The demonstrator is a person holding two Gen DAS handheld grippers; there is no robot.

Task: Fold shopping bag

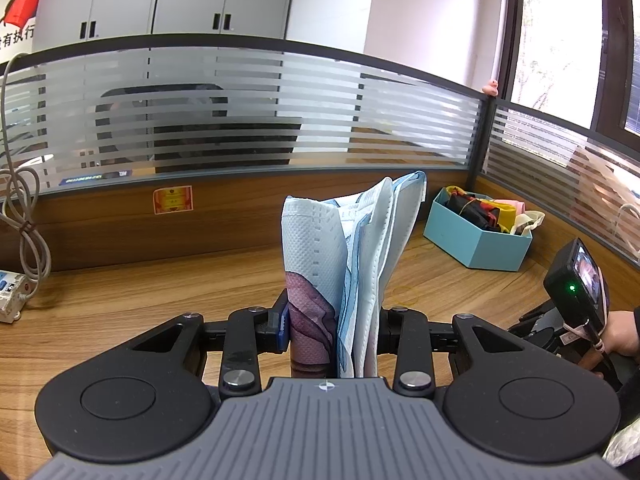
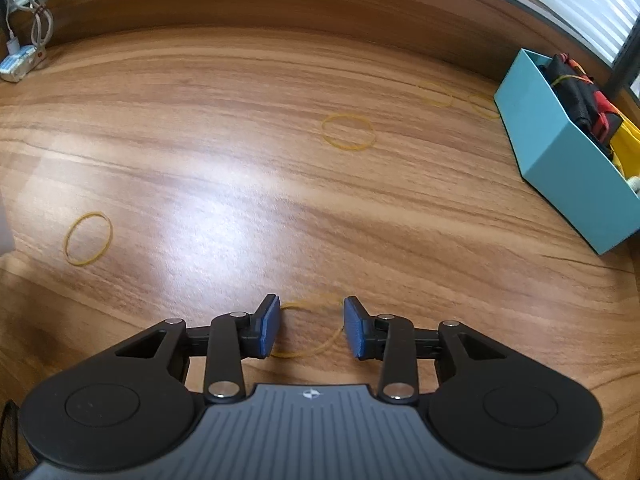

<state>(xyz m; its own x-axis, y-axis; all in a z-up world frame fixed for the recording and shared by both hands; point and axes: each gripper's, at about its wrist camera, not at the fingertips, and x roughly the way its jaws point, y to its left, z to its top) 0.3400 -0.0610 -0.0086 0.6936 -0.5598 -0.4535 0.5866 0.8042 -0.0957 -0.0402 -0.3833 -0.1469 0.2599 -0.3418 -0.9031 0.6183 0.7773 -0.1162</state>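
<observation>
Wood-grain desk (image 2: 240,152), striped glass partition (image 1: 280,112)

Bright daylight from the window (image 1: 560,40), glare on the desk (image 2: 208,216), fisheye-bent edges, sharp focus

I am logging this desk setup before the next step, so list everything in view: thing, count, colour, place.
Folded non-woven shopping bag: one, pale blue and white with a pink-brown print, upright between the left gripper's jaws.
Thin rubber bands: five, yellow, flat on the desk; one under the right gripper, others scattered.
Cardboard box: one, teal, right on the desk, holding black, red and yellow fabric items.
Wooden desk: one, brown.
Power strip: one, white, far left, with a coiled grey cable.
Sticker: one, red and yellow, on the wooden partition.
Small figurine: one, pink, on the partition top.
Left gripper: black, clamping the bag.
Right gripper: black with blue pads, open above the band.
</observation>
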